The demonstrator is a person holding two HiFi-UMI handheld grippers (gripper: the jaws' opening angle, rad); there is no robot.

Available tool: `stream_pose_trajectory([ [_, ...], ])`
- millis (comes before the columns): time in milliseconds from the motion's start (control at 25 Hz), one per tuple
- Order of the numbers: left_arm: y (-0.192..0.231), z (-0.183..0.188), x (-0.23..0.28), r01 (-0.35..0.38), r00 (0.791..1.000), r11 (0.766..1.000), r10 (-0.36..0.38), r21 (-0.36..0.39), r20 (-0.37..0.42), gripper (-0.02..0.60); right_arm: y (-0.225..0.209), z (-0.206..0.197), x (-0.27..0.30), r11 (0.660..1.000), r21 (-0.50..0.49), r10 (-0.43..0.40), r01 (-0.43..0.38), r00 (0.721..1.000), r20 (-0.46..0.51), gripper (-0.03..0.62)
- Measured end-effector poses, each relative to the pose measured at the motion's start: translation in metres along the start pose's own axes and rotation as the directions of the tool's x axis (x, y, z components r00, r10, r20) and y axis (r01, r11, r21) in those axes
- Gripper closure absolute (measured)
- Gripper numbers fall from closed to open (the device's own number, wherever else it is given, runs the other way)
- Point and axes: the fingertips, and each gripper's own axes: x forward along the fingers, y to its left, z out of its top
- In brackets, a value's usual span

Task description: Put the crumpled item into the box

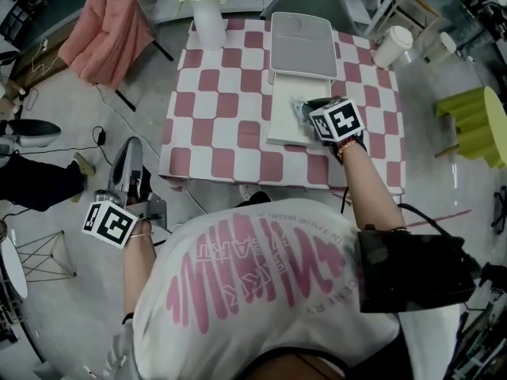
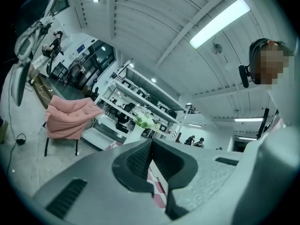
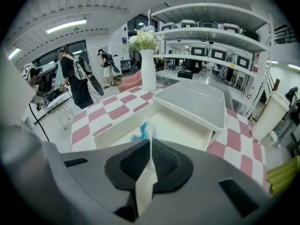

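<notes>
Hanging low beside the person, the left gripper [image 2: 151, 144] is pressing its jaws together on nothing; farther out, the right gripper [image 3: 150, 144] is pinching the crumpled item [image 3: 142, 131] over the open box [image 3: 183, 128] on the checkered table [image 3: 117, 111].

Head view overhead, all share table [image 1: 214, 93]

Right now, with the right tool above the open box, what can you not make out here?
Crumpled item: right gripper view, only a clear-and-blue tip shows above the shut right tool; head view, the marker cube covers most.
Box floor, near part: right gripper view, behind that tool.
Table: left gripper view, the shut, empty left tool blocks nearly all.
</notes>
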Motion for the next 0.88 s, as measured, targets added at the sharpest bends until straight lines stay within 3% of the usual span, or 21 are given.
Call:
stream_pose_trajectory([
  [200,0.011,-0.007,0.011,-0.004,1.000,1.000,0.004,-0.014,-0.014,0.574,-0.003,-0.006,0.009,1.000,-0.010,0.009,-0.009,0.998,-0.061,0.583],
  [400,0.018,-0.024,0.020,0.018,0.997,1.000,-0.018,0.000,-0.078,0.574,-0.001,-0.009,0.017,0.999,-0.040,0.008,-0.013,0.995,-0.101,0.583],
  [880,0.040,-0.043,0.006,-0.042,0.995,0.997,0.036,-0.064,-0.093,0.574,-0.001,-0.015,0.015,0.997,-0.068,0.016,-0.025,0.992,-0.126,0.583],
])
